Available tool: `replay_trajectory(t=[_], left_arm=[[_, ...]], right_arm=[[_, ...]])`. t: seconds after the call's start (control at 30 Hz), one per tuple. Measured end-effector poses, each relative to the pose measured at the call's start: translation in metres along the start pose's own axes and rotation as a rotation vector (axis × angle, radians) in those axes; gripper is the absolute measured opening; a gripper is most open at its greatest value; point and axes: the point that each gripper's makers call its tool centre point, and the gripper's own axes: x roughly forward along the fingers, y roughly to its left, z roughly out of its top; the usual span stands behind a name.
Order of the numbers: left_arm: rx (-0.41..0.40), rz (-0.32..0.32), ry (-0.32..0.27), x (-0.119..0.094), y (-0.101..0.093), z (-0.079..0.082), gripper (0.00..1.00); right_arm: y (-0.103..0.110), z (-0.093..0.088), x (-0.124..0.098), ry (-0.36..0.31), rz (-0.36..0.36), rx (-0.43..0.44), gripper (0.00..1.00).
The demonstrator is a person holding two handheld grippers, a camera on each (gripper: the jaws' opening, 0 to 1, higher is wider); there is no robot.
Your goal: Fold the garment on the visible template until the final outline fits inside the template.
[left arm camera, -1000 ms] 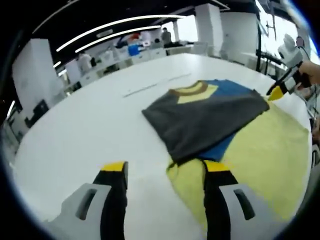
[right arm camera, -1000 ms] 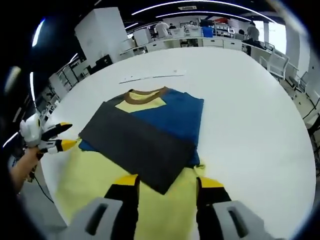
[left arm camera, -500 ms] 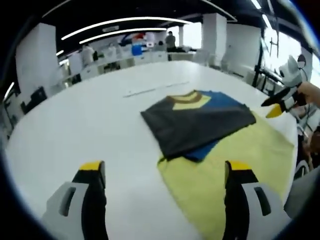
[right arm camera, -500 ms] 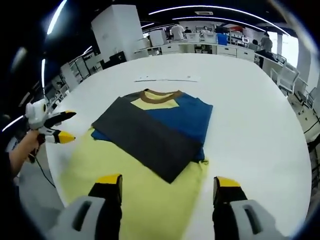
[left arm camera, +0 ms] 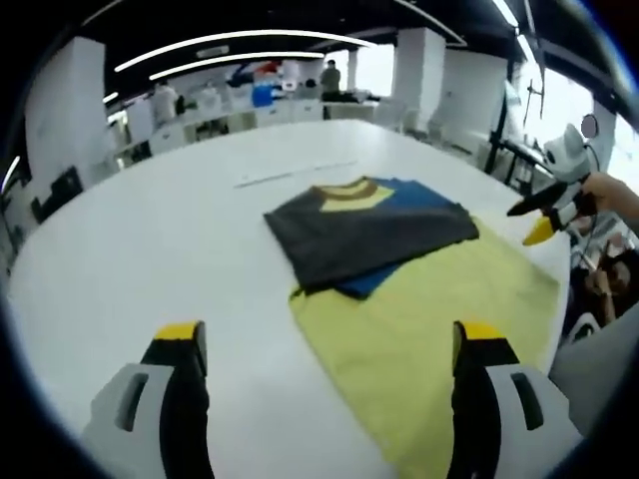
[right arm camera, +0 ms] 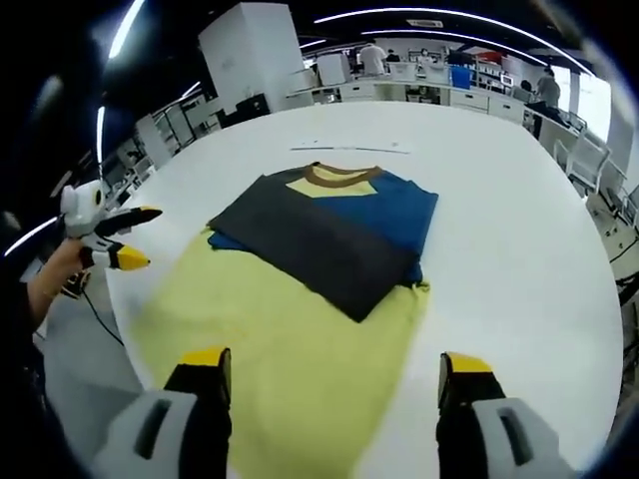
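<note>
Left gripper view: left claw [left arm camera: 329, 344] held low over the white bench [left arm camera: 150, 249], jaws wide apart, empty. Ahead, folded garment [left arm camera: 364, 230] lying on the far part of the yellow template [left arm camera: 439, 314]. Right claw [left arm camera: 539, 220] at the right, hand-held, parted.

Right gripper view: right claw [right arm camera: 334, 374] above the template [right arm camera: 290, 369], jaws spread, gripping nothing. Garment [right arm camera: 334, 230] beyond. No legible writing.

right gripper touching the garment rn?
Apart. In the left gripper view the right gripper hangs open off the far table edge, with bare table showing between it and the garment. In the right gripper view its jaws stand wide, nothing between them.
</note>
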Motion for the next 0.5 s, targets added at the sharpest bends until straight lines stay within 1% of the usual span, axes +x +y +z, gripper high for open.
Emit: replay_trajectory(t=[0.1, 0.17, 0.27, 0.4, 0.5], left_arm=[[0.000, 0.002, -0.003, -0.007, -0.003, -0.004, 0.94], [-0.004, 0.001, 0.011, -0.011, -0.006, -0.010, 0.92], [-0.004, 0.002, 0.018, -0.015, -0.010, -0.015, 0.90], [-0.010, -0.007, 0.031, -0.020, -0.016, -0.025, 0.88], [-0.009, -0.013, 0.056, -0.023, -0.021, -0.035, 0.86]], right_arm=[[0.002, -0.006, -0.003, 0.004, 0.002, -0.004, 0.85], [0.003, -0.012, -0.006, 0.003, -0.002, -0.002, 0.85], [0.004, -0.020, -0.008, 0.010, -0.005, 0.000, 0.84], [0.006, -0.036, -0.011, 0.034, -0.007, 0.008, 0.83], [0.010, -0.043, -0.015, 0.021, -0.011, 0.022, 0.78]])
